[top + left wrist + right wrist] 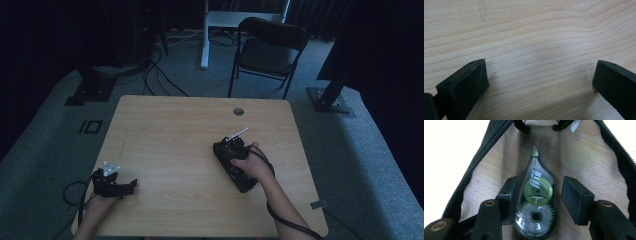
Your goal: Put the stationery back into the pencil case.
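Table (165, 130): light wood-grain top, smooth, matt w/ a faint sheen near its front left corner, as seen in the left gripper view. Jaws of left gripper (540, 82): black matt plastic, slightly scuffed. Correction tape dispenser (536, 200): clear glossy plastic shell, green plastic gears being shown through it. Pouch (486, 182): fine see-through mesh cloth, black zipper edging. Right gripper (540, 196) pads: matt black plastic, brass-looking screws. Floor (360, 150): grey carpet, rough.

left gripper (131, 184) rests with jaws wide apart; right gripper (226, 143) half open
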Demonstrator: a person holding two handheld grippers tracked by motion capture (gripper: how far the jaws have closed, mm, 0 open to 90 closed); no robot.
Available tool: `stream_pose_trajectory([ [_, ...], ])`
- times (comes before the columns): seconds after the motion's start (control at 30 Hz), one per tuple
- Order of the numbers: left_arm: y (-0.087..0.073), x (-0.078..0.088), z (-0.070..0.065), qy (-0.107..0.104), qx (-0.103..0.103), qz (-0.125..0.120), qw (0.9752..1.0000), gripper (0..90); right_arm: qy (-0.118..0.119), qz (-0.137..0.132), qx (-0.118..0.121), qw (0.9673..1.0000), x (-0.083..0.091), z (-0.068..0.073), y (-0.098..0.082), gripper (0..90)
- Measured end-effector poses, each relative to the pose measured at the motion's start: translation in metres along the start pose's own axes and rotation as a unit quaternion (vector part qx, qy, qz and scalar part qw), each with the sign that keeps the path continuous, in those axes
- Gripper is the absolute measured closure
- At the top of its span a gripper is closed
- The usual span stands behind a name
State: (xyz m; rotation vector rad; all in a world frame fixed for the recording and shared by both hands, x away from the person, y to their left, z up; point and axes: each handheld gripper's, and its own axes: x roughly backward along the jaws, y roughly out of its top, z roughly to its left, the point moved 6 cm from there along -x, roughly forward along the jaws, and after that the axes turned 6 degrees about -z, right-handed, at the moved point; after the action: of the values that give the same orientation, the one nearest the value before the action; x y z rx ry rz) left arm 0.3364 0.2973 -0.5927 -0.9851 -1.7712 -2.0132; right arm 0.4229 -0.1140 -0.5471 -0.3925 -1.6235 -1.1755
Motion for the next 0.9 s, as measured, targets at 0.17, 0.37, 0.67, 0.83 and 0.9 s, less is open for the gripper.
stream_pose_trajectory([
  [0.17,0.0,0.0,0.0,0.0,0.0,0.0,1.0,0.2,0.004,-0.003,-0.004,1.0,0.002,0.0,0.0,45.8],
  [0.37,0.0,0.0,0.0,0.0,0.0,0.0,1.0,0.2,0.007,-0.011,-0.009,0.9999,0.008,-0.002,0.001,45.7],
  [0.67,0.0,0.0,0.0,0.0,0.0,0.0,1.0,0.2,0.012,-0.037,-0.011,0.9992,0.024,-0.003,0.004,45.6],
  [0.83,0.0,0.0,0.0,0.0,0.0,0.0,1.0,0.2,0.015,-0.048,-0.011,0.9987,0.031,-0.002,0.005,44.7],
  [0.9,0.0,0.0,0.0,0.0,0.0,0.0,1.0,0.2,0.021,-0.062,-0.011,0.9978,0.039,-0.003,0.005,42.4],
])
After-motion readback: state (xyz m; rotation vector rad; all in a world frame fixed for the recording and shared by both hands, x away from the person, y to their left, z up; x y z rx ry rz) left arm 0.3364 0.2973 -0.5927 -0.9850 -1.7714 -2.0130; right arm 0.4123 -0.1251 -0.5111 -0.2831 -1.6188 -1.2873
